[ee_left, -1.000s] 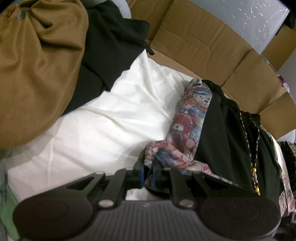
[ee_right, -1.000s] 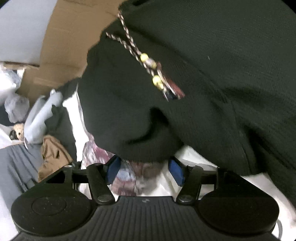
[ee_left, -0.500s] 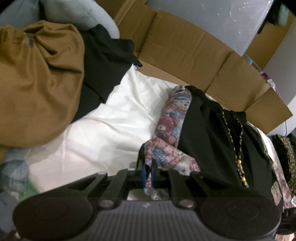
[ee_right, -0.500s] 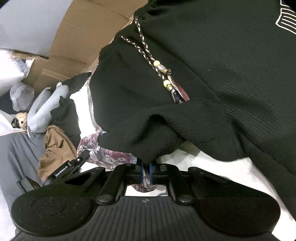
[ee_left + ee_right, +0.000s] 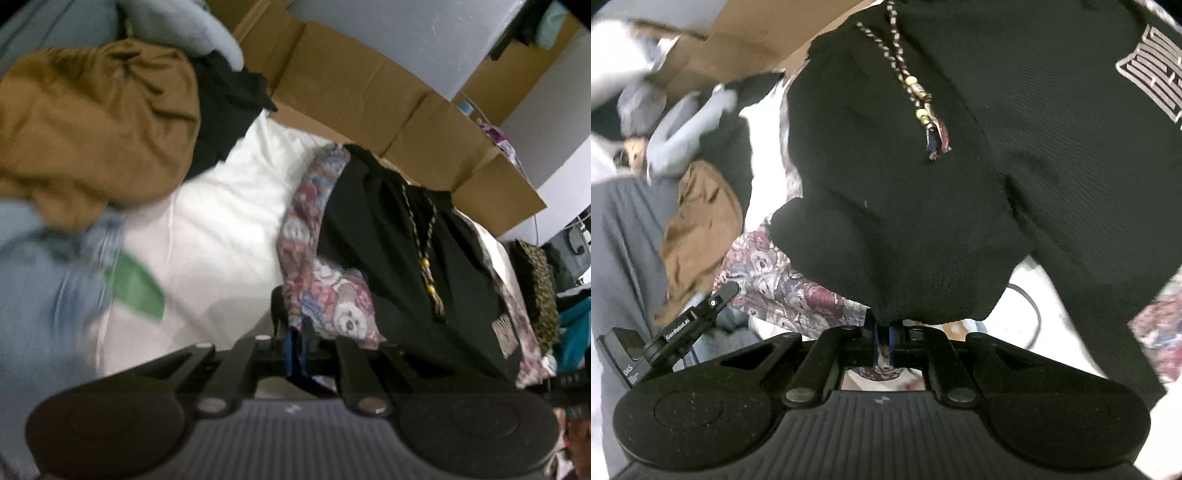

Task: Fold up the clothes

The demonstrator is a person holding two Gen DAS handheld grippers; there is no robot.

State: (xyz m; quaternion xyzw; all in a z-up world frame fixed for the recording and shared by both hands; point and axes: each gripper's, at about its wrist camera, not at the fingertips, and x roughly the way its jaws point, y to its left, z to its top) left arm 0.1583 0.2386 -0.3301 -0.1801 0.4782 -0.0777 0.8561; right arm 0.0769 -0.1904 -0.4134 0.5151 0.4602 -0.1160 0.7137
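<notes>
Left gripper (image 5: 297, 345) was pressed together on the edge of the teddy-bear print fabric (image 5: 332, 295) — soft patterned cloth in pinks and blues, draped in a long fold from the pinch toward the far side. Right gripper (image 5: 882, 341) was clamped on the hem of the black garment (image 5: 923, 192), a ribbed knit with a bunched, rounded fold right above the pads. A braided drawstring (image 5: 908, 74) with yellow beads and a tassel end lay across the knit; a grey striped print (image 5: 1152, 74) showed at the upper right. The black garment lay on top of the print fabric, both on a white sheet (image 5: 221, 221), smooth with shallow creases.

Around it: a crumpled mustard-brown garment (image 5: 96, 122) with a slight sheen, a black cloth heap (image 5: 221, 110) beside it, blurred pale-blue denim (image 5: 48, 280) and a green scrap (image 5: 136, 288) at the left. Flattened cardboard panels (image 5: 351, 92) stood along the far edge against a pale wall (image 5: 406, 33). Leopard-print fabric (image 5: 535, 280) sat off right.
</notes>
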